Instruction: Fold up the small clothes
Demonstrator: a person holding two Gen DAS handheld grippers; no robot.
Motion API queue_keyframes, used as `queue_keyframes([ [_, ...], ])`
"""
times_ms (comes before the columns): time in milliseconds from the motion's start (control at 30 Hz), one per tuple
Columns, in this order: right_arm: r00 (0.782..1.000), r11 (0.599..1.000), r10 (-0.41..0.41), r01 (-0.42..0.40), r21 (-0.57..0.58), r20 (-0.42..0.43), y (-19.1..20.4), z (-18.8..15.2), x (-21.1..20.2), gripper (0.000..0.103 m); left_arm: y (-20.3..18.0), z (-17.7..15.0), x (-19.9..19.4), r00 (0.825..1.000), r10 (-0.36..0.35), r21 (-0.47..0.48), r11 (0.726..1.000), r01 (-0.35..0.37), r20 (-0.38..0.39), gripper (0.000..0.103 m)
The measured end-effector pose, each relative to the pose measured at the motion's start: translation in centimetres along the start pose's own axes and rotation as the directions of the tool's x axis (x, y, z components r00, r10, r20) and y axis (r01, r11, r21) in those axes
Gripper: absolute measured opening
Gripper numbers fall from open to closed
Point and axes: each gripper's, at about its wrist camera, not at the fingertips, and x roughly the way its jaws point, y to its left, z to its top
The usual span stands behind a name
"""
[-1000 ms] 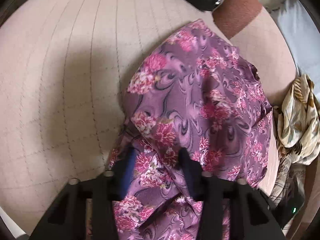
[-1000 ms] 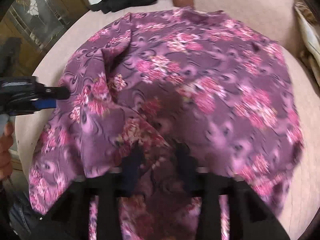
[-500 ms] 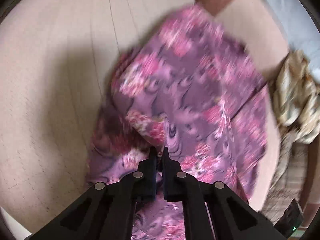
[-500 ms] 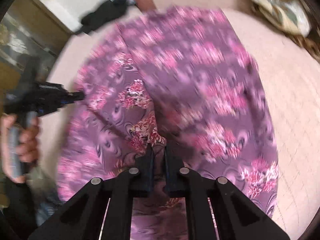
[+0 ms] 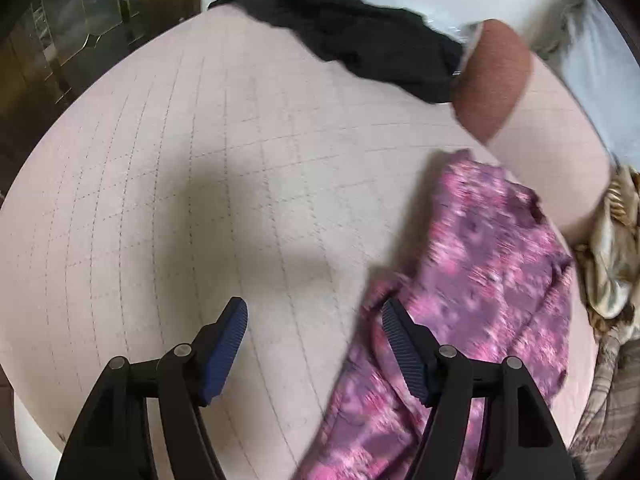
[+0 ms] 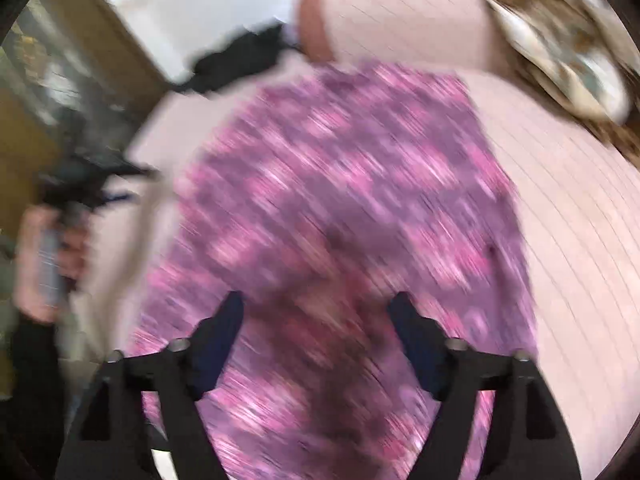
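Now your pink cushion (image 5: 224, 184) fills the frame, purple floral garment (image 5: 480, 280) lying at lower right, black clothing (image 5: 360, 48) at top. Your left gripper (image 5: 314, 344) and right gripper (image 6: 316, 332) both gape, gripping nothing.

No readable text anywhere: no labels, brands, numbers or signs show in either wrist view, and the right view is too blurred to tell.
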Motion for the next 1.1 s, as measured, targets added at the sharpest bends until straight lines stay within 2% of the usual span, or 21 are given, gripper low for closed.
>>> queue_keyframes([
  [67,0.995,0.995,0.095,-0.095,-0.018,-0.007,1.0,4.3,1.3,0.079,0.2,0.4,1.2,0.999,-0.046,-0.036,0.998,0.045,-0.022,0.074],
  [167,0.986,0.986,0.164,-0.165,-0.015,-0.026,2.2,10.7,4.6,0.079,-0.3,0.3,2.8,0.988,-0.143,-0.065,0.988,0.139,-0.062,0.074],
  [233,0.976,0.978,0.210,-0.209,0.019,-0.055,2.1,14.8,7.5,0.079,-1.0,-0.5,4.2,0.986,-0.151,-0.097,0.985,0.144,-0.073,0.073],
  [300,0.976,0.977,0.210,-0.208,0.047,-0.060,2.4,17.9,10.0,0.079,-1.3,-0.7,5.4,0.986,-0.142,-0.103,0.986,0.133,-0.083,0.071],
  [367,0.977,0.977,0.203,-0.198,0.077,-0.069,2.8,21.0,12.9,0.079,-1.6,0.0,5.4,0.986,-0.163,-0.118,0.981,0.157,-0.046,0.071],
  [433,0.976,0.973,0.201,-0.190,0.129,-0.080,2.5,23.7,16.1,0.079,-1.7,1.0,5.8,0.969,-0.241,-0.142,0.963,0.231,-0.059,0.065],
  [467,0.973,0.968,0.214,-0.199,0.156,-0.089,2.4,24.8,17.7,0.079,-1.6,1.3,6.3,0.956,-0.281,-0.168,0.950,0.265,-0.080,0.049],
  [500,0.970,0.964,0.221,-0.202,0.171,-0.099,2.4,25.6,19.0,0.078,-1.6,1.4,6.5,0.951,-0.294,-0.176,0.945,0.275,-0.095,0.029],
  [567,0.967,0.962,0.220,-0.192,0.194,-0.132,2.4,26.9,22.0,0.073,-2.1,1.2,7.4,0.949,-0.288,-0.174,0.949,0.264,-0.128,0.024],
  [600,0.966,0.962,0.214,-0.182,0.202,-0.148,2.5,27.1,23.0,0.062,-2.0,1.2,7.2,0.952,-0.281,-0.169,0.951,0.260,-0.118,0.017],
  [667,0.961,0.955,0.225,-0.185,0.231,-0.159,2.9,27.3,24.7,0.047,-1.7,1.2,6.7,0.951,-0.289,-0.174,0.948,0.267,-0.112,0.012],
  [733,0.945,0.947,0.273,-0.230,0.225,-0.181,4.3,27.5,26.1,0.041,-0.9,1.4,6.4,0.943,-0.317,-0.208,0.934,0.291,-0.104,0.010],
  [767,0.945,0.951,0.269,-0.229,0.207,-0.189,4.8,27.5,26.5,0.033,-0.5,1.5,6.5,0.936,-0.335,-0.230,0.924,0.304,-0.109,0.010],
  [800,0.951,0.965,0.233,-0.200,0.172,-0.203,5.7,27.5,26.9,0.007,-0.1,1.6,6.6,0.928,-0.354,-0.255,0.914,0.317,-0.115,0.009],
  [833,0.957,0.978,0.187,-0.158,0.139,-0.224,6.5,27.5,27.1,0.004,0.1,1.6,6.6,0.925,-0.361,-0.264,0.909,0.322,-0.117,0.009],
  [967,0.973,0.976,0.179,-0.157,0.149,-0.143,6.2,28.3,25.6,0.002,0.9,2.1,5.9,0.921,-0.378,-0.283,0.897,0.340,-0.091,0.009],
  [1000,0.977,0.980,0.154,-0.132,0.146,-0.148,6.0,28.4,25.8,0.002,1.1,2.3,5.9,0.917,-0.390,-0.295,0.889,0.349,-0.090,0.008],
  [1067,0.979,0.996,0.028,-0.011,0.087,-0.203,5.8,27.8,27.0,0.002,1.4,2.4,5.9,0.926,-0.367,-0.294,0.898,0.328,-0.088,0.008],
  [1100,0.979,0.996,0.003,0.016,0.089,-0.205,5.3,27.7,27.0,0.002,1.8,2.5,6.1,0.921,-0.378,-0.310,0.891,0.333,-0.096,0.008],
])
